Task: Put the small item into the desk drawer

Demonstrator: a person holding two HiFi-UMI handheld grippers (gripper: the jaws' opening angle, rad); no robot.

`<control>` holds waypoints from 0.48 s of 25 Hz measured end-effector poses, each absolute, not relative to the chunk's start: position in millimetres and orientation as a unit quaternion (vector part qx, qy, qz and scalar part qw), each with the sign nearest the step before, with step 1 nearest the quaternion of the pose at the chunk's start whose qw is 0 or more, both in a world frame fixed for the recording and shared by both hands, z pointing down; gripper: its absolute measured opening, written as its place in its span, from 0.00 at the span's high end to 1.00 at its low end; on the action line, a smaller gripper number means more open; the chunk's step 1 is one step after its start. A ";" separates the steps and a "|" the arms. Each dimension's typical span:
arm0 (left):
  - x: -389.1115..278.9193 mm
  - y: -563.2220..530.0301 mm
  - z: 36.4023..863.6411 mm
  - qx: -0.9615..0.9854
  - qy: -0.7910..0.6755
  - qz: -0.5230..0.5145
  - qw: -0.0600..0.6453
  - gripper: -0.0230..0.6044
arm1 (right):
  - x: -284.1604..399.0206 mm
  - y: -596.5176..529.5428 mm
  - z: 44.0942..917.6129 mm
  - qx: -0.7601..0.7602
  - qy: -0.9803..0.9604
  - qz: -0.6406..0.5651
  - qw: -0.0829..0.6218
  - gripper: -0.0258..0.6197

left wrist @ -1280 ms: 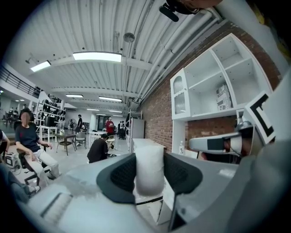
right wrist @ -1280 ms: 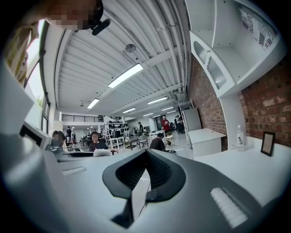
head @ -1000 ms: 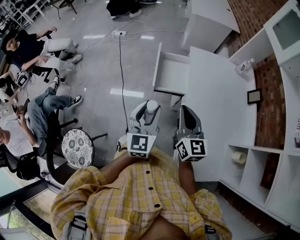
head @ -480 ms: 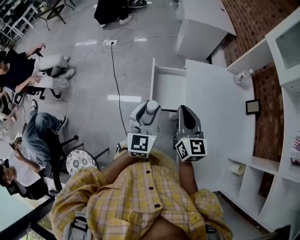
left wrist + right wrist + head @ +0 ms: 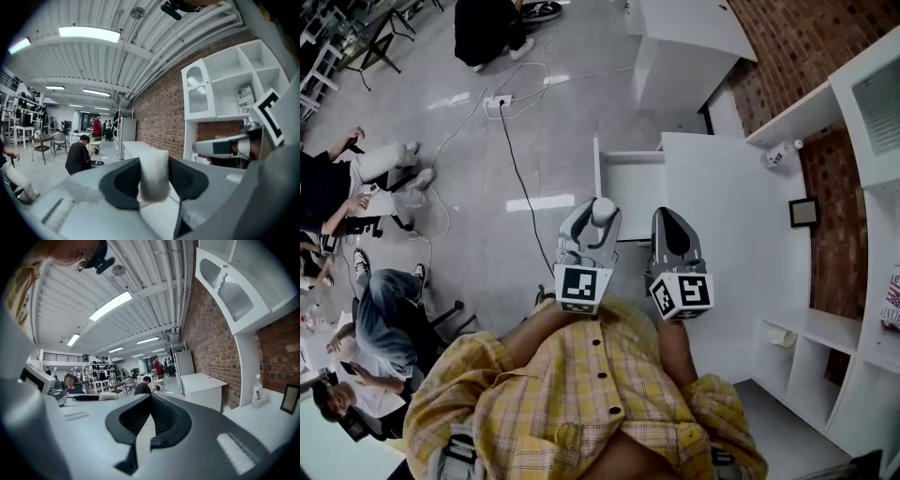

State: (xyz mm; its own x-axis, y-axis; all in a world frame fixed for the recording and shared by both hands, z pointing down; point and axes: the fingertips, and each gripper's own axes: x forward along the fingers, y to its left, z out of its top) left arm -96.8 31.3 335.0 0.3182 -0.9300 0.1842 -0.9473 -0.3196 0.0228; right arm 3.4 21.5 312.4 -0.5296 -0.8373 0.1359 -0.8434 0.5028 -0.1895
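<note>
Carry step: our left gripper (image 5: pixel 154 186) is clamped on the small white item (image 5: pixel 602 209), held just short of the open drawer (image 5: pixel 633 187), which juts left from the white desk (image 5: pixel 741 244). Our right gripper (image 5: pixel 671 217) is pressed closed with nothing in it. We judge the left must next reach farther over the drawer's rim, lower and let go. Against a second back, the drawer sits nearer the jaws, both grips unchanged.

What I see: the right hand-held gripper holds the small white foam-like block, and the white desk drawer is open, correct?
Wrong hand: the left hand-held gripper holds the small white foam-like block, as the left gripper view shows. The white desk drawer is open.
</note>
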 end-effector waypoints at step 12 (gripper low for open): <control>-111.8 -19.1 362.0 0.844 -0.521 0.096 0.082 0.67 | -12.2 -20.2 326.2 0.544 -0.826 0.142 0.021 0.96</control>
State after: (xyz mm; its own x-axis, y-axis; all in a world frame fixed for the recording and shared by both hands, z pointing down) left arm -111.8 -19.1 362.0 0.4377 -0.8640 0.2486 -0.8958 -0.4427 0.0386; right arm -12.2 -20.2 326.2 -0.4062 -0.8939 0.1896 -0.9060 0.3670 -0.2109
